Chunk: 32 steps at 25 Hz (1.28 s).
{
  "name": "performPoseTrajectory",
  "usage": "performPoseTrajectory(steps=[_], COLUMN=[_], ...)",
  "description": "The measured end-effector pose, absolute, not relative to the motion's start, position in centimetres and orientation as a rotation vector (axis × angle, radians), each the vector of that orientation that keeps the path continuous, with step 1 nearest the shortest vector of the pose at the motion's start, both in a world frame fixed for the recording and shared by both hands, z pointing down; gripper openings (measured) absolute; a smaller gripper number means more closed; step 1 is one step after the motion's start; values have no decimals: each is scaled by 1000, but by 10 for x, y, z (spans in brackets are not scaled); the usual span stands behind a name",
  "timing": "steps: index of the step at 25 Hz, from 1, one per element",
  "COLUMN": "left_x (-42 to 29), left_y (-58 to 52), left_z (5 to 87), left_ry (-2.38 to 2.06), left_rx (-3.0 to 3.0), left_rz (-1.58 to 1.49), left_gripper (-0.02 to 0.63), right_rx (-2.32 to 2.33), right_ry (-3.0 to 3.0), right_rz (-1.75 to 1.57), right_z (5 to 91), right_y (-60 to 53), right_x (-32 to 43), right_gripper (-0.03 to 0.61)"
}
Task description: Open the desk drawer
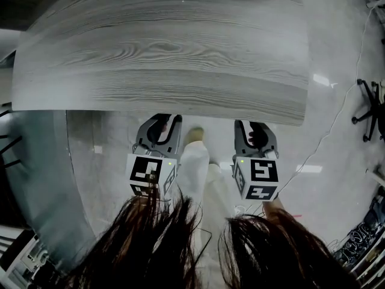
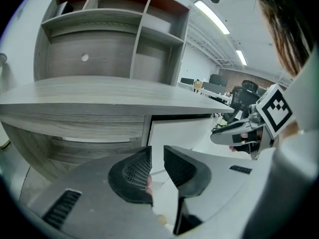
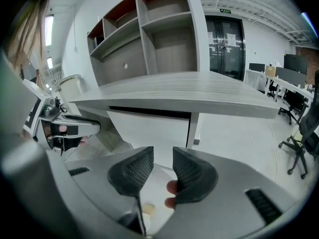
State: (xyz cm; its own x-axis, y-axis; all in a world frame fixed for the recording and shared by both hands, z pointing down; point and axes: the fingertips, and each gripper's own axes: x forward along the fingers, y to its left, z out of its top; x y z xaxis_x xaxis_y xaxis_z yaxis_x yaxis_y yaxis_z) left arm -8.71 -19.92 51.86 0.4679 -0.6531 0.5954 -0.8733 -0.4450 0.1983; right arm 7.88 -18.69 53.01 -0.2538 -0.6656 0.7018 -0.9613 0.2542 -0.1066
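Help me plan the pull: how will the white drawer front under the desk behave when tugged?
Flat and rigid-looking, the drawer front probably won't flex. Its face appears smooth, no handle visible, so a grip may slip; the dark gap along its top seems better purchase. Set under the desktop, it likely slides straight out, not tipping.

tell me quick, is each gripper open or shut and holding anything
Left grey black-padded gripper: open, jaws slightly apart, nothing between them.
Right grey black-padded gripper: open, jaws slightly apart, empty.
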Motion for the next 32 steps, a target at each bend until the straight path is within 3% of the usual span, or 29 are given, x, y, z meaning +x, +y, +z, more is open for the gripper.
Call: performPoseTrajectory(steps=[32], left_x=[-76], left_y=[-229], left_z=[544], left_ry=[-1288], left_rx=[2219], left_rz=[609], left_gripper=[94], right_rx=[1526], right_ry=[-1949], right_rz=[774], right_z=[549], right_y=[-209], right_x=[91], right_gripper=[153])
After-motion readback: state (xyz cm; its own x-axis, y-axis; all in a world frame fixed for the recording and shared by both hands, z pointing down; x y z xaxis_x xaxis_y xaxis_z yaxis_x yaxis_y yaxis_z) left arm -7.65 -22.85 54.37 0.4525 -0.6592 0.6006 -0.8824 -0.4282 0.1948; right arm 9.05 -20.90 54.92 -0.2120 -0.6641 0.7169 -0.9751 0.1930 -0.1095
